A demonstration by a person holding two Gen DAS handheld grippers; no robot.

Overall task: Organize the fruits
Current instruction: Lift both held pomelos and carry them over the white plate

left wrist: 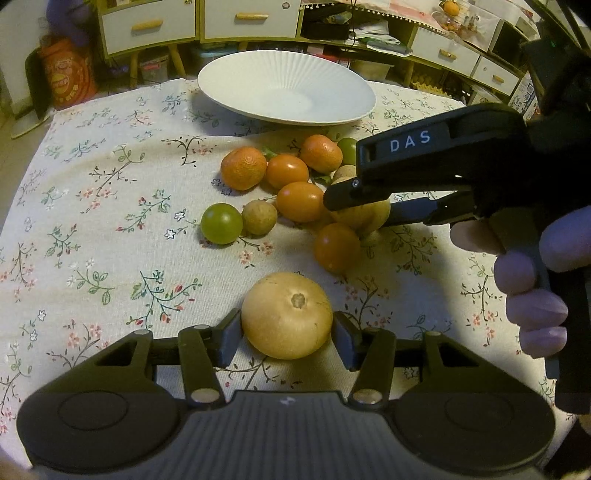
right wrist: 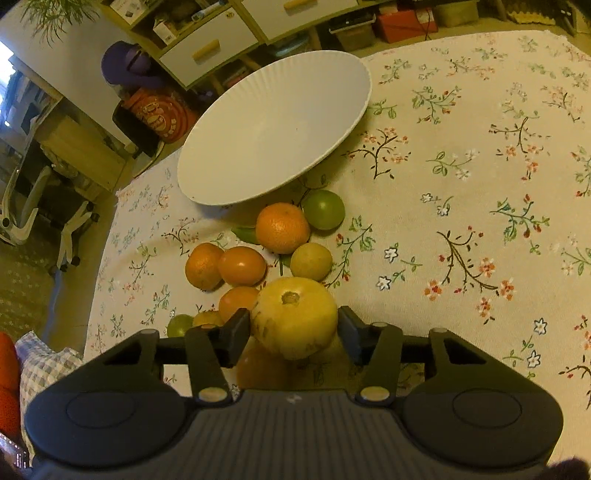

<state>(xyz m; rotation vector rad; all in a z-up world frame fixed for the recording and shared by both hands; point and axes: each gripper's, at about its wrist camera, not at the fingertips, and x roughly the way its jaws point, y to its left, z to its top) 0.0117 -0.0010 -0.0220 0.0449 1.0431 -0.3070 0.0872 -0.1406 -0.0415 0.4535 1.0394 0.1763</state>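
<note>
My left gripper (left wrist: 287, 336) is shut on a round yellow fruit (left wrist: 287, 315), its pads touching both sides, just above the floral tablecloth. My right gripper (right wrist: 291, 334) is shut on a second yellow fruit (right wrist: 294, 317) and holds it over the fruit pile; it shows from the side in the left wrist view (left wrist: 354, 206). The pile holds mandarins (left wrist: 243, 168), orange tomatoes (left wrist: 300, 201), green fruits (left wrist: 221, 223) and small tan fruits (left wrist: 259, 217). A white ribbed plate (left wrist: 286, 86) stands empty behind the pile, also in the right wrist view (right wrist: 273, 125).
The floral tablecloth (left wrist: 92, 221) covers the whole table. Cabinets with drawers (left wrist: 147, 26) and clutter stand on the floor beyond the far edge. An orange tin (right wrist: 162, 118) sits on the floor to the left. A chair base (right wrist: 70, 229) stands off the table's left edge.
</note>
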